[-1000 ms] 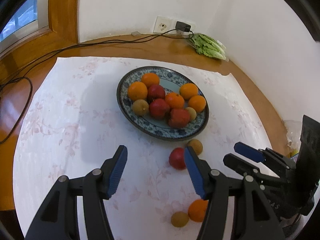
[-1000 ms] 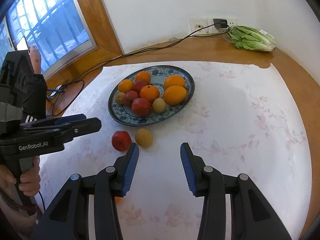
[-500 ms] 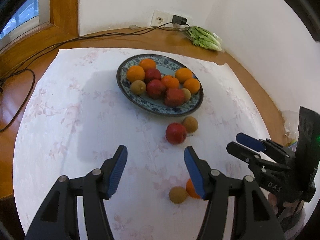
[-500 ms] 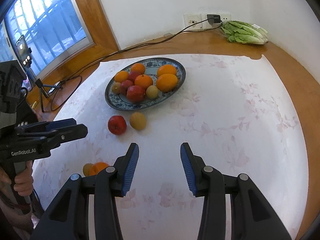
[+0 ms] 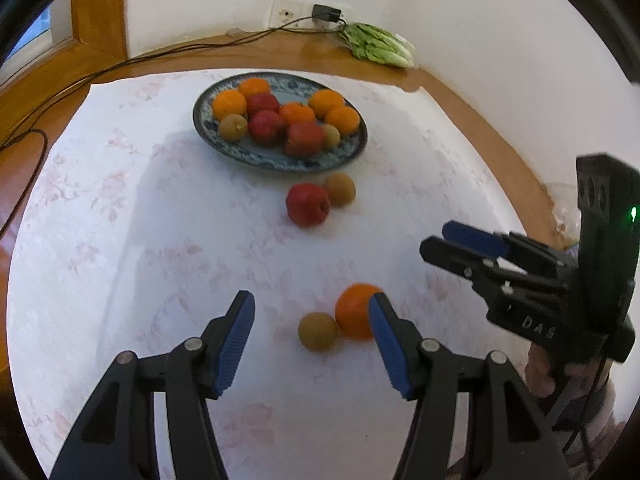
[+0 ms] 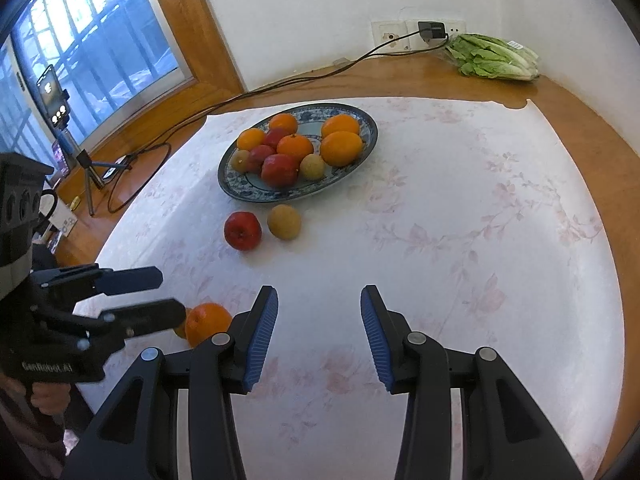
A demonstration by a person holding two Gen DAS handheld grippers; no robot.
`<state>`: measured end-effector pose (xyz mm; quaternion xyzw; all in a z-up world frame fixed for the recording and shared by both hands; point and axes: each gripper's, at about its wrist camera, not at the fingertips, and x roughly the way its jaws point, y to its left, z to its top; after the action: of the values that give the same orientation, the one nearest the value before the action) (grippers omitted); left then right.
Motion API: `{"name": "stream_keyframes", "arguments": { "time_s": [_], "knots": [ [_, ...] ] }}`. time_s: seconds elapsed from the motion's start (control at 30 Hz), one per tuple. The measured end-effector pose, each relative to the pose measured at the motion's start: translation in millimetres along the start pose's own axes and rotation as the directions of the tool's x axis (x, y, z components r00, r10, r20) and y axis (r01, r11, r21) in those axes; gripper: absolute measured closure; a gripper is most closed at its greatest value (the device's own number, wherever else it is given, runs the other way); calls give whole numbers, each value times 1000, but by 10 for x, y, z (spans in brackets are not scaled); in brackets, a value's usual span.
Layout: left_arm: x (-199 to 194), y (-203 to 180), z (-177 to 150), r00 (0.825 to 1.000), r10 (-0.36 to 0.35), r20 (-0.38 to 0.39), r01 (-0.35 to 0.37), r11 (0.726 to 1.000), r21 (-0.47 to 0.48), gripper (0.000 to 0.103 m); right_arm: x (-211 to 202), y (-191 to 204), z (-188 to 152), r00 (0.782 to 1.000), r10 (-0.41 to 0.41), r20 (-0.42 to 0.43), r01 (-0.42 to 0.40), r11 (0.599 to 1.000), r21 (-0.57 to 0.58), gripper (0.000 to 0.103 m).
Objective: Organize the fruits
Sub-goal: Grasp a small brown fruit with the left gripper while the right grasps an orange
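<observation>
A blue-patterned plate (image 5: 348, 155) (image 6: 370, 128) holds several oranges, red apples and small brown fruits. On the white cloth in front of it lie a red apple (image 5: 307, 204) (image 6: 242, 230) and a brown fruit (image 5: 340, 189) (image 6: 284, 221). Nearer, an orange (image 5: 354, 314) (image 6: 206, 322) and a small brown fruit (image 5: 318, 331) lie side by side. My left gripper (image 5: 312, 320) is open, its fingers on either side of this near pair, a little above. My right gripper (image 6: 319, 320) is open and empty over bare cloth; it also shows at the right of the left wrist view (image 5: 460, 240).
A lettuce (image 6: 494, 58) lies at the back by the wall sockets (image 6: 416, 32). A black cable (image 6: 280, 84) runs along the wooden tabletop to the left. A phone on a tripod (image 6: 60, 108) stands by the window. The cloth's edge drops off at the near left.
Both grippers have drawn back toward the near side. The plate looks farther away, and the orange and small brown fruit now sit between my left fingers. Both stay open.
</observation>
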<state>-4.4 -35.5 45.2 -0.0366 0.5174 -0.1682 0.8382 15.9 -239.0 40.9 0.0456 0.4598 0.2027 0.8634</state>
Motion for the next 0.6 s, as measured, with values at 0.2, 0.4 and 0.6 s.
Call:
{"name": "stream_keyframes", "arguments": {
  "time_s": [0.2,0.4,0.6],
  "knots": [
    [3,52,-116,1000,23,-7,-23,1000,16,41,-15,27,-52,1000,1,-5,-1,1000,-7,59],
    [43,54,-181,999,41,-8,-41,998,47,41,-41,68,-85,1000,3,-6,-3,1000,-14,59],
    [58,8,-184,999,30,21,-32,995,92,47,-58,88,-109,1000,1,-9,-1,1000,-18,59]
  ]
}}
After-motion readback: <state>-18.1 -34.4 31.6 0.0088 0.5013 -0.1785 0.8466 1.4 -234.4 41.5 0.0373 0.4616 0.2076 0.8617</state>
